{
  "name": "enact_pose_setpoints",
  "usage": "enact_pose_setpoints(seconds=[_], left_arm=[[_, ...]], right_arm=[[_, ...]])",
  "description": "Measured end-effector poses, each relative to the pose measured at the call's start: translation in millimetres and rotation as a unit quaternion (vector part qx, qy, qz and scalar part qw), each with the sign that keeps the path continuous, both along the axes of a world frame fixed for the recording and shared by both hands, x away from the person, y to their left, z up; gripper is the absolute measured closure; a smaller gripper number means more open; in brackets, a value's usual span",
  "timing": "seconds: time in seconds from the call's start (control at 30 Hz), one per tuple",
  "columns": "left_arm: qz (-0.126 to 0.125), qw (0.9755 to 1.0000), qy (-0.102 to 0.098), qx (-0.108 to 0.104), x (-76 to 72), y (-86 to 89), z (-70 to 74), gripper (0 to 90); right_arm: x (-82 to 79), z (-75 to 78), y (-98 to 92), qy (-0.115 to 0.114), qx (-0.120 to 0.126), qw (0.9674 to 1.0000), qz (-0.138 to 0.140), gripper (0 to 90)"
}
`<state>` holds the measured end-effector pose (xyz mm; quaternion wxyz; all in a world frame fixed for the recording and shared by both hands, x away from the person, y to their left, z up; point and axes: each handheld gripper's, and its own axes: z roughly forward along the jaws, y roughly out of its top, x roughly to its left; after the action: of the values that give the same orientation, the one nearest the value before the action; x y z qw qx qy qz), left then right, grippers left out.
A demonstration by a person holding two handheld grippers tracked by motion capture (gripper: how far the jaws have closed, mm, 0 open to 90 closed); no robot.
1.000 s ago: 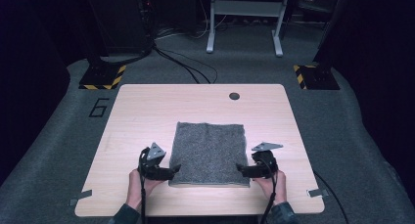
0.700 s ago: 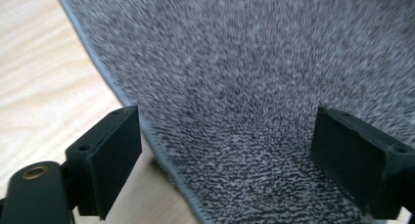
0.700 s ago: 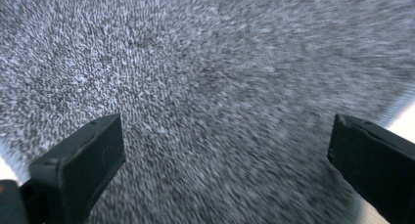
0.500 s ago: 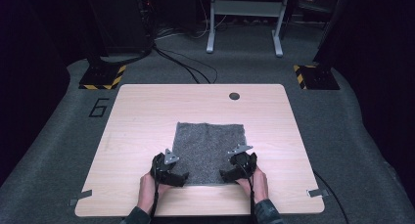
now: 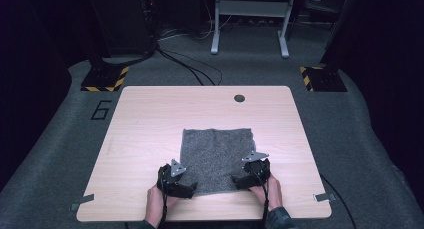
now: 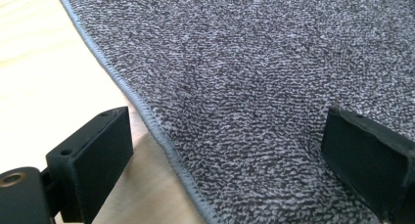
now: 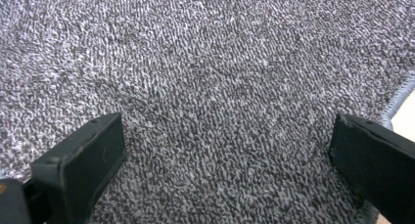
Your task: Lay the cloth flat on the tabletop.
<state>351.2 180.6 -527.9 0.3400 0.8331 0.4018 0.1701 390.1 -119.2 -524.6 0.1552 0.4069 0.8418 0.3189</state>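
Note:
A grey terry cloth (image 5: 216, 156) lies flat on the light wooden table (image 5: 150, 119), near its front edge. My left gripper (image 5: 191, 188) sits low at the cloth's near left corner. In the left gripper view (image 6: 230, 150) its jaws stand wide apart, one over bare wood and one over the cloth (image 6: 254, 77), with the stitched hem (image 6: 161, 136) running between them. My right gripper (image 5: 239, 181) is at the near right corner. Its jaws (image 7: 225, 155) are spread over the cloth (image 7: 210, 62). Both pairs of jaws have just been opening and press on nothing.
A dark round hole (image 5: 239, 98) sits near the table's far edge. Grey tape tabs (image 5: 81, 202) mark the near corners. On the carpet beyond lie cables (image 5: 190, 64), striped stand bases (image 5: 104, 79) and a white metal frame (image 5: 250, 19).
Both hands have come inward and down, from beside the cloth's near edge onto its two near corners. The cloth has not shifted.

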Motion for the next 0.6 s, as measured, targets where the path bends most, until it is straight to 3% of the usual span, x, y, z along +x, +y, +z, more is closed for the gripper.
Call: enact_pose_setpoints(seconds=[0.03,0.1,0.17,0.23,0.3,0.47,0.6], left_arm=[[-0.006,1.0000,-0.004,0.007,-0.6,-0.1,0.7,5.3],[0.000,1.0000,0.001,-0.003,-1.3,0.7,2.0,5.2],[0.006,0.9998,-0.010,-0.013,-0.4,4.6,6.4,5.6],[0.016,0.9992,-0.015,-0.032,5.8,13.0,15.4,5.8],[0.021,0.9989,-0.014,-0.039,12.7,18.8,21.1,5.4],[0.029,0.9985,-0.009,-0.046,34.5,30.9,29.0,5.3],[0.037,0.9974,-0.002,-0.061,45.0,35.7,29.6,5.2]], right_arm=[[-0.2,-0.1,-1.0,0.000,0.001,1.0000,0.001,0.1],[-0.2,0.8,-1.3,0.005,-0.002,1.0000,0.003,0.5],[-1.2,3.3,-1.0,0.000,-0.005,1.0000,0.008,3.1],[-5.6,9.4,-0.5,-0.003,0.021,0.9998,0.002,3.4],[-8.1,15.4,1.1,-0.006,0.029,0.9995,0.009,3.5],[-20.5,30.1,25.3,-0.014,0.033,0.9989,0.032,4.1],[-26.3,33.6,42.3,-0.022,0.033,0.9978,0.054,4.4]])
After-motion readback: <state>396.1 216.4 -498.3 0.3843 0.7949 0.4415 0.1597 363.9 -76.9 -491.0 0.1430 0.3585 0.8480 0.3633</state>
